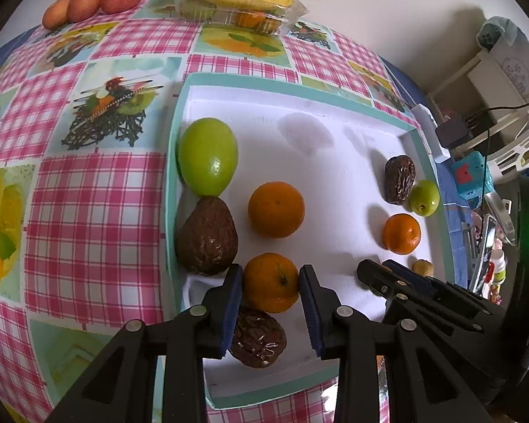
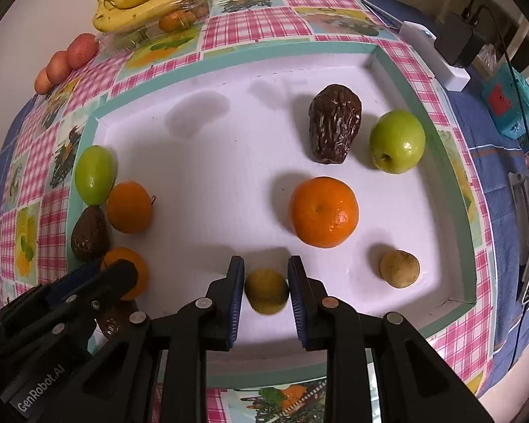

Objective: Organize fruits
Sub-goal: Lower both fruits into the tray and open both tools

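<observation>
With both tools low in the white tray (image 1: 299,105), my left gripper (image 1: 271,283) pinches an orange (image 1: 269,282) at lower center, and my right gripper (image 2: 266,290) clamps 1 small yellowish fruit (image 2: 266,290), apparently for sorting by kind.

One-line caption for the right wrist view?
Right tongs close around a small yellow-brown fruit inside the white tray.

Left gripper (image 1: 271,282): black plastic frame w/ triangular cut-outs showing in the arms, round silver rivets sitting at the joints, blue ribbed pads (image 1: 232,303) lining the fingers' inner faces. Right gripper (image 2: 266,283): same build, black w/ silver pivots and blue pads (image 2: 236,303). White "GenRobot.AI" lettering is showing on the left unit's body in the right wrist view.
</observation>
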The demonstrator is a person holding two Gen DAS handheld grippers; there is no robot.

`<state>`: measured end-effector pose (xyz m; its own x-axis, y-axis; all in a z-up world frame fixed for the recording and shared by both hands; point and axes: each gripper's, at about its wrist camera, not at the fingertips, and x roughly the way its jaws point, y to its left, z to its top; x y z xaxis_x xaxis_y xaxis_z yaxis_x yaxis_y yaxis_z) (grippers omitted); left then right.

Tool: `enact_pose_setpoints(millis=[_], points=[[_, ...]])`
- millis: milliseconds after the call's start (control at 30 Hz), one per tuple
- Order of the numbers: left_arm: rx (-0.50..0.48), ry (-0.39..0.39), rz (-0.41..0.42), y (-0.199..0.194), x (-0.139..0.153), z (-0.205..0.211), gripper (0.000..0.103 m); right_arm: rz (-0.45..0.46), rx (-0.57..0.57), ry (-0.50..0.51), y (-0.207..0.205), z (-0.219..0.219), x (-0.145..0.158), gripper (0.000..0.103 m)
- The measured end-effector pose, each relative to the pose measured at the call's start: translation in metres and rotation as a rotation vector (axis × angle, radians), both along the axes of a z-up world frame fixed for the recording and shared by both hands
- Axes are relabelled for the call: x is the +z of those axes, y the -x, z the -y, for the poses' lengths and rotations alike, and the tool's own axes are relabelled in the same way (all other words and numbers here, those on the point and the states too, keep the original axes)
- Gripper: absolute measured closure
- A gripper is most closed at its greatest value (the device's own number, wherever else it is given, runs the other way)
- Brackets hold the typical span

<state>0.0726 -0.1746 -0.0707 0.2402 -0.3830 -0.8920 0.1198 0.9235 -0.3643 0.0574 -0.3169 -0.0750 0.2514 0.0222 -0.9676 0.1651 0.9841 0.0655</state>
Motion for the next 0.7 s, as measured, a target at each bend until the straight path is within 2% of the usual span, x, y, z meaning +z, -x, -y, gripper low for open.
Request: enact_pose_setpoints(millis=[300,500,567,700], points=[[0.005,0.01,-0.023,0.002,0.001,-0.004,0.066,0.011,-0.019,0.006,0.002,0.003,0.005,0.076],[0.002,0.009,0.01,0.006,0.014,-0.01,0.064,0.047,-0.023,0.016,0.004,0.006,0.018,0.076],[-0.005,0.003,0.027,0.009,0.02,-0.012,0.058,0.056,-0.023,0.02,0.005,0.006,0.023,0.076],[-0.015,0.0,0.048,0.015,0.029,-0.018,0.056,0.067,-0.018,0.029,0.005,0.004,0.028,0.076]])
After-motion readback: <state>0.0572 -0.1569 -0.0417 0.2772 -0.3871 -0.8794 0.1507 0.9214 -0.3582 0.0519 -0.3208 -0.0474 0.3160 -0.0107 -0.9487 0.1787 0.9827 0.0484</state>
